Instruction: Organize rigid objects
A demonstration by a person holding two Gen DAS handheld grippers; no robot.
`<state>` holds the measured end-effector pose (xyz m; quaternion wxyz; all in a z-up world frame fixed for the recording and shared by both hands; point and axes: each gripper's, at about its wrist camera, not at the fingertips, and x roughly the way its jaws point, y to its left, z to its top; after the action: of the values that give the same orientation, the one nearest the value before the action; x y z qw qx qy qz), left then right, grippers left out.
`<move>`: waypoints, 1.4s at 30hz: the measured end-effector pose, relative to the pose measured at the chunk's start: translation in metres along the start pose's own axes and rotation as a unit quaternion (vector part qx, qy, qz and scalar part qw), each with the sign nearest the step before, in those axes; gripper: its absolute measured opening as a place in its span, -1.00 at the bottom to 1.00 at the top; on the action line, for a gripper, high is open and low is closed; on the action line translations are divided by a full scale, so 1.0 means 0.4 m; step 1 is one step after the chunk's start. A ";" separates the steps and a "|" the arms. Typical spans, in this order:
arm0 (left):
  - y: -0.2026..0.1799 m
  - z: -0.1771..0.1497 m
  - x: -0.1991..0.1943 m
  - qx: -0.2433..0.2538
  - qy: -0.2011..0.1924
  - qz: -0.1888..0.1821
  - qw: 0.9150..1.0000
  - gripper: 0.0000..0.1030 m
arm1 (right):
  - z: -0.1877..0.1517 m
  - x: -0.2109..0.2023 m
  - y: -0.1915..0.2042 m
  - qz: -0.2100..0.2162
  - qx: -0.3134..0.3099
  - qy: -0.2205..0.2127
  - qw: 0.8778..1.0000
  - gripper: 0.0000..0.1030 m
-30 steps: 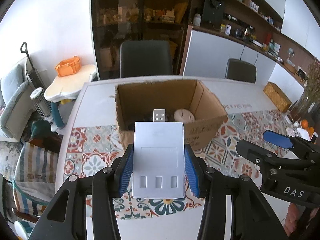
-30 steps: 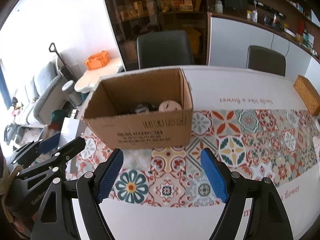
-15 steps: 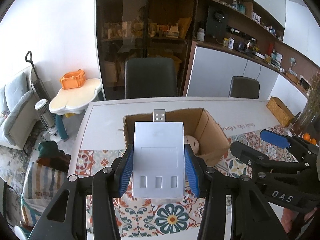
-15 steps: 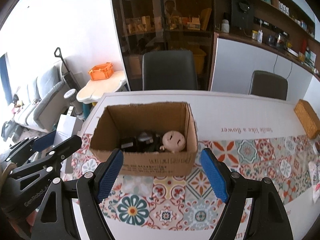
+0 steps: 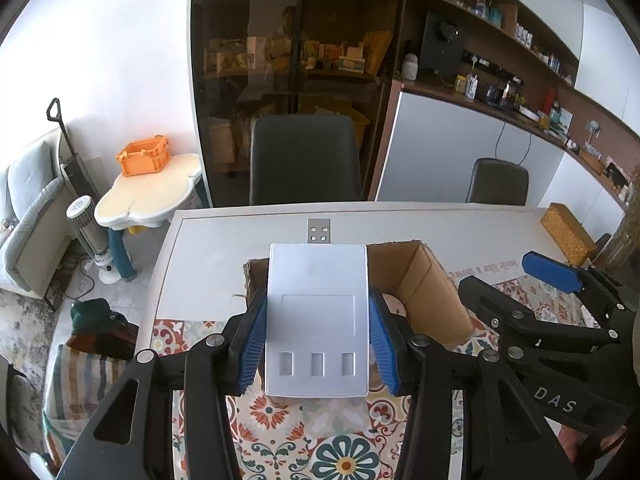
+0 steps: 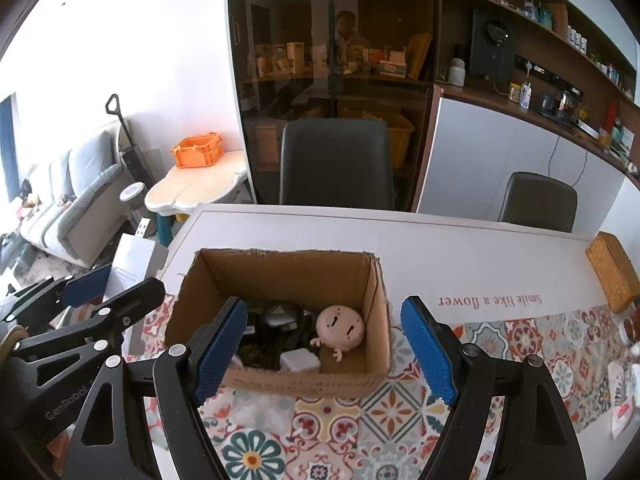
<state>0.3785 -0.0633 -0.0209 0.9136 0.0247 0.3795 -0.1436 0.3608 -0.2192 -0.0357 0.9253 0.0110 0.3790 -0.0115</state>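
Two tongs | left (image 5: 318, 334) clamps flat white plastic charger (image 5: 317, 316) | right (image 6: 324, 354) gaping

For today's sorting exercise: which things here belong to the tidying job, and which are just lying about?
Job: white charger held in the left tongs; cardboard box; round doll and small white plug inside it.
Lying about: orange crate; woven box; dark chair.

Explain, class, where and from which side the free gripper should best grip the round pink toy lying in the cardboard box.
Probably the pink toy by its round head, from straight above with the open right gripper. The cardboard box walls block any sideways approach, and the head sits clear on top of the darker clutter.
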 end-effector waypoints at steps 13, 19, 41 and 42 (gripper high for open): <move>0.008 0.013 0.124 -0.016 0.068 -0.005 0.998 -0.06 | 0.028 0.069 -0.018 -0.013 0.003 0.018 1.000 0.54; 0.012 0.002 0.123 -0.019 0.068 0.014 0.997 0.28 | 0.027 0.091 -0.027 -0.015 0.007 0.030 0.999 0.54; 0.037 -0.082 -0.177 -0.019 -0.031 0.096 0.995 1.00 | -0.041 -0.136 -0.009 -0.007 0.014 -0.020 1.000 0.87; 0.034 -0.090 -0.195 -0.017 -0.036 0.099 0.994 1.00 | -0.051 -0.158 -0.008 -0.007 0.015 -0.024 1.000 0.87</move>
<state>0.3053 -0.0260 0.0072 0.9367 0.0418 0.3446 -0.0466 0.3015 -0.2211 -0.0061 0.9336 0.0220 0.3569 -0.0236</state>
